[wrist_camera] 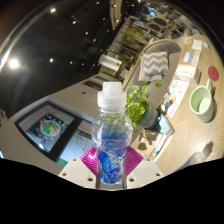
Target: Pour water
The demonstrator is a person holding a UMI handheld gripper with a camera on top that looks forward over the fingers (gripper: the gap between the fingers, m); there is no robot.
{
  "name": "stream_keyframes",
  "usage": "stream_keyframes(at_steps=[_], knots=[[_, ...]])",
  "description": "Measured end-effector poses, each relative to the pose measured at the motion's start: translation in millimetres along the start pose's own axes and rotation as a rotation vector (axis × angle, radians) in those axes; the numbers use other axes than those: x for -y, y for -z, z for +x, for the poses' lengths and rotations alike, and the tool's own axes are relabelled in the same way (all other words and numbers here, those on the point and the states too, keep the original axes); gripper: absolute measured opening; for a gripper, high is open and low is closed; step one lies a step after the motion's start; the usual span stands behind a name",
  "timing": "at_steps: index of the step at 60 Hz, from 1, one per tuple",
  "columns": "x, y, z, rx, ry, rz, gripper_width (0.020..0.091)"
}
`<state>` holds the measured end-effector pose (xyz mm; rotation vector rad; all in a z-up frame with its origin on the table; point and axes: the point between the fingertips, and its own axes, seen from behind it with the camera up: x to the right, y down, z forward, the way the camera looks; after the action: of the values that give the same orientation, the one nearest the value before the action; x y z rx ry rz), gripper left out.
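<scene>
1. Bottle (112,135), cap on, upright in your gripper (111,172), both pink pads (90,160) pressing its sides
2. Green cup (202,102) waits well beyond, on the counter (70,98)
3. Pouring looks yet to begin: you have uncapping, carrying and tipping left

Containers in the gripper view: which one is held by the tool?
The clear plastic water bottle with the white cap, gripped between the tool's pink pads; the pale green cup stands apart on the table beyond.

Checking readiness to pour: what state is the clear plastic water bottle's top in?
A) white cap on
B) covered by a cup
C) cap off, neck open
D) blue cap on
A: the clear plastic water bottle, held between the hand-held gripper's fingers, has its white cap on.
</scene>
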<state>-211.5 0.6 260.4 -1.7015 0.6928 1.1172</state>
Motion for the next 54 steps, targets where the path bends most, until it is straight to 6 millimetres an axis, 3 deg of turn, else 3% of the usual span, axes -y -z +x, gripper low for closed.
stream_keyframes(at_steps=[2, 13, 20, 21, 22, 27, 28, 32, 33, 41, 42, 44, 48, 50, 54], knots=[[13.6, 1.0, -0.4, 0.027, -0.107, 0.001, 0.0292], [74.1, -17.3, 54.7, 0.142, -0.637, 0.025, 0.0292], [90.6, -22.9, 87.7, 0.199, -0.927, 0.033, 0.0291], [96.7, -10.4, 89.3, 0.207, -0.972, 0.032, 0.0292], [96.1, -21.9, 94.6, 0.203, -1.006, 0.041, 0.0292], [96.8, -25.3, 113.6, 0.226, -1.138, 0.044, 0.0292], [96.9, -18.1, 117.9, 0.227, -1.156, 0.041, 0.0291], [91.0, -12.6, 125.7, 0.193, -1.150, 0.016, 0.0291], [87.6, -26.4, 126.5, 0.182, -1.141, 0.010, 0.0290], [84.3, -24.8, 120.9, 0.126, -1.018, -0.049, 0.0292], [85.8, -10.0, 119.0, 0.115, -0.982, -0.058, 0.0291], [82.5, -25.4, 114.6, 0.089, -0.890, -0.077, 0.0291], [92.7, -23.0, 106.5, 0.057, -0.692, -0.100, 0.0290], [104.7, -11.8, 103.5, 0.056, -0.589, -0.100, 0.0291], [127.5, -10.6, 94.7, 0.022, -0.347, -0.084, 0.0290]])
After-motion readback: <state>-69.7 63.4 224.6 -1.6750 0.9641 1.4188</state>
